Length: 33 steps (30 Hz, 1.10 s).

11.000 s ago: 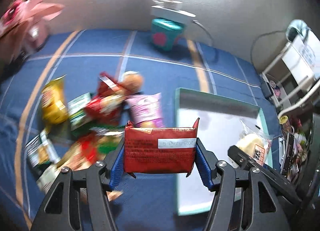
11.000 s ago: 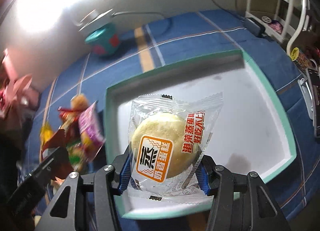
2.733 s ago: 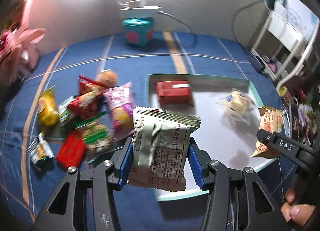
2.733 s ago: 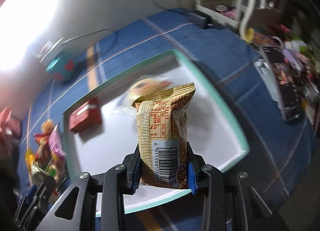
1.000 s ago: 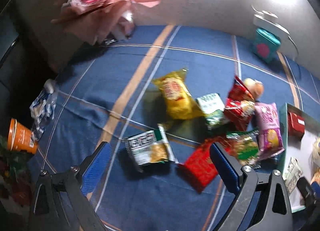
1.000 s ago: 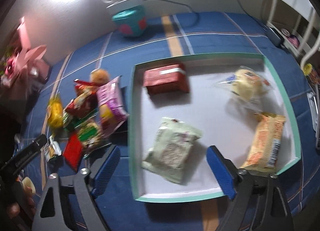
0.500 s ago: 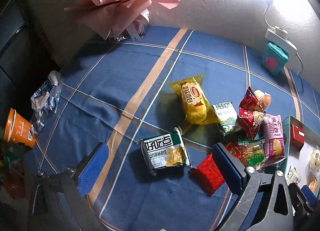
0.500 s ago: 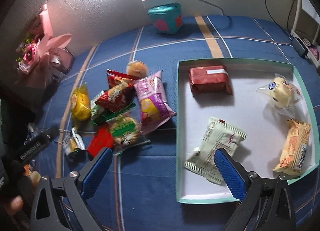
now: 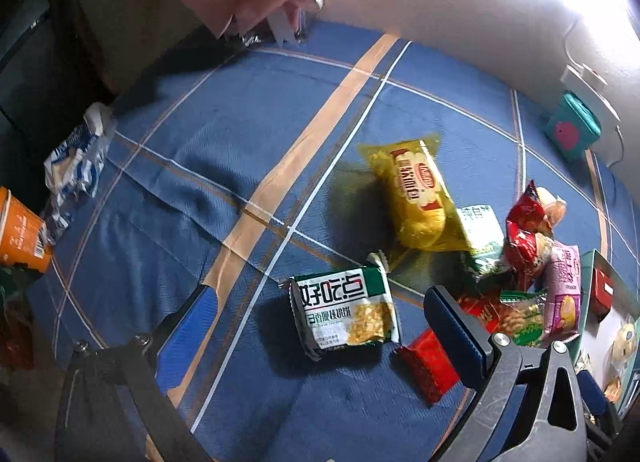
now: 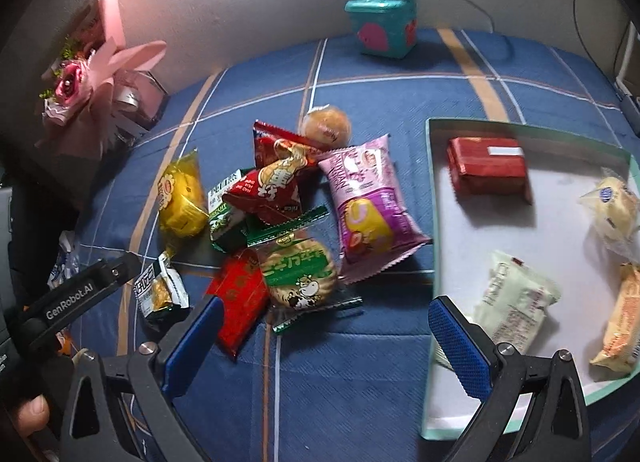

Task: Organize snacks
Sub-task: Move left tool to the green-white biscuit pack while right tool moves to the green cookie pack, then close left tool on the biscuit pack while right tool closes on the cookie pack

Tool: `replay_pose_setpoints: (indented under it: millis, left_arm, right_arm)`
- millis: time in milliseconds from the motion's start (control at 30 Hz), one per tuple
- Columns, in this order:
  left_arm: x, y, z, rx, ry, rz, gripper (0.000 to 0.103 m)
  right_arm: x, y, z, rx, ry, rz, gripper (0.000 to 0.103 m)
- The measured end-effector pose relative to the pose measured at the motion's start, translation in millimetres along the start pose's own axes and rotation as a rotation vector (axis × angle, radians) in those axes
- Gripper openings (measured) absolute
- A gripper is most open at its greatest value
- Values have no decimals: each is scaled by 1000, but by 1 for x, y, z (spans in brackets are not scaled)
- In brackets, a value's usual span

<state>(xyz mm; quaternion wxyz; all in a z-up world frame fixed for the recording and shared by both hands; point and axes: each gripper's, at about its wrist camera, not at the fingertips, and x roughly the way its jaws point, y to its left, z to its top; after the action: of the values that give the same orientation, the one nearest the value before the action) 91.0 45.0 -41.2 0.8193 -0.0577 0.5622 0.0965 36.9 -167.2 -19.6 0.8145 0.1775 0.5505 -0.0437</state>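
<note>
my left claw [image 9: 316,326] stands wide, nothing between its blue pads, and the green-and-white snack pack [image 9: 344,312] lies flat on the cloth in the gap without touching either one. my right claw [image 10: 320,332] has just been opening to its widest and holds nothing; it hangs over the near edge of the snack pile [image 10: 280,214], with the green round-biscuit pack [image 10: 300,274] and the flat red packet [image 10: 238,296] just ahead of its left pad. much of the pile is hard to sort out: the packets overlap, a green one is mostly buried under the red bag, and the printing is too small to read. the white tray [image 10: 434,198] with its teal rim sits to the right of the pile and is cut off by the picture's edge, so the pale pack, the red box and the two wrapped cakes in it show only in part. in my left view the tray is a sliver at the far right. everything rests on a blue cloth [image 9: 224,150] with tan and white stripes, wrinkled in places. a pink bouquet [image 10: 86,78] leans at the grey wall, a teal box [image 10: 382,28] stands further along it, and an orange cup [image 9: 18,234] is clipped at the left border.
</note>
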Motion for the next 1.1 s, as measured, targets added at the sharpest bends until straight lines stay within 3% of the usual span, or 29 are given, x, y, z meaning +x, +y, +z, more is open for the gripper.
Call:
replay_pose_setpoints:
  millis: [400, 800, 1000, 1100]
  left_arm:
    - [33, 7, 11, -50, 69, -55, 103]
    - [70, -2, 5, -66, 181, -87, 102]
    - [74, 0, 2, -81, 178, -60, 85]
    - [69, 3, 2, -95, 163, -48, 66]
  right_arm:
    - [29, 18, 10, -34, 28, -14, 97]
    - [64, 28, 6, -71, 74, -80, 71]
    - [66, 28, 8, -66, 61, -82, 69]
    - [64, 25, 6, -63, 57, -80, 62]
